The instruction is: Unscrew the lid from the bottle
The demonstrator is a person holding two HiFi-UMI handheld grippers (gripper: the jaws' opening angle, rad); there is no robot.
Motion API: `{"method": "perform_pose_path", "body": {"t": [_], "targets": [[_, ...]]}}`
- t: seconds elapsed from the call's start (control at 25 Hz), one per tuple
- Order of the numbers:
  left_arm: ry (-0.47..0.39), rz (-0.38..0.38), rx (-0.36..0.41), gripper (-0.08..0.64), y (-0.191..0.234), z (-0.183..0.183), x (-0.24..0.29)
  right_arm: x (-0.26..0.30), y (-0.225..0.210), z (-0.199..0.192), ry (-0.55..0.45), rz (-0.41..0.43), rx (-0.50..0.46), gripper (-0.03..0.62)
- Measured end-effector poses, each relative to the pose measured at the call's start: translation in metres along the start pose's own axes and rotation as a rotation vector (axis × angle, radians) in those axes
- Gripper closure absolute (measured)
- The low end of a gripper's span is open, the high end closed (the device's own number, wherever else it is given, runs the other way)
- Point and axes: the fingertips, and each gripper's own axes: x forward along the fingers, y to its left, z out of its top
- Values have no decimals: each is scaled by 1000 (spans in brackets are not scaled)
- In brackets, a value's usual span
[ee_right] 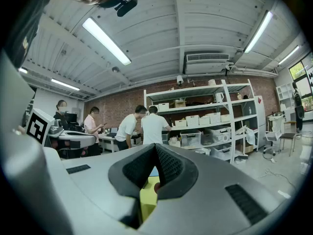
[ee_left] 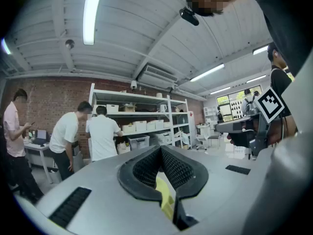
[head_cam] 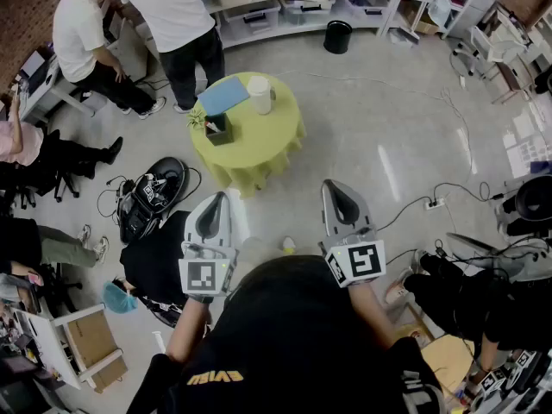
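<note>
A white bottle (head_cam: pixel 259 94) with a pale lid stands upright on a small round table (head_cam: pixel 263 145) covered in yellow-green cloth, some way in front of me. Both grippers are held up near my chest, well short of the table and pointing toward it. My left gripper (head_cam: pixel 217 200) is shut with nothing between its jaws; in the left gripper view the left gripper (ee_left: pixel 160 150) shows only a strip of yellow cloth (ee_left: pixel 164 194) below it. My right gripper (head_cam: pixel 333 188) is shut and empty too. In the right gripper view, yellow cloth (ee_right: pixel 148 194) appears beneath the right gripper (ee_right: pixel 155 149).
Also on the table are a blue pad (head_cam: pixel 222 95) and a small plant in a dark pot (head_cam: pixel 216 128). Two people (head_cam: pixel 172 15) stand behind the table near shelving (head_cam: pixel 285 7). A black bag (head_cam: pixel 151 195) and cables (head_cam: pixel 431 201) lie on the floor.
</note>
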Motion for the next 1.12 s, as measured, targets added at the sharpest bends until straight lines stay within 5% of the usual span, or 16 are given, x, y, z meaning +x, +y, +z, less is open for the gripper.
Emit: {"method": "perform_pose_path", "body": {"t": [0.68,1.12], "targets": [[33,-29,-24,541,-3,-20,10,13,-4,-10,29,34,-30,586],[12,-26,-36,541,-2,-15,20,33,-5,-19,61,90,-41,407]]}}
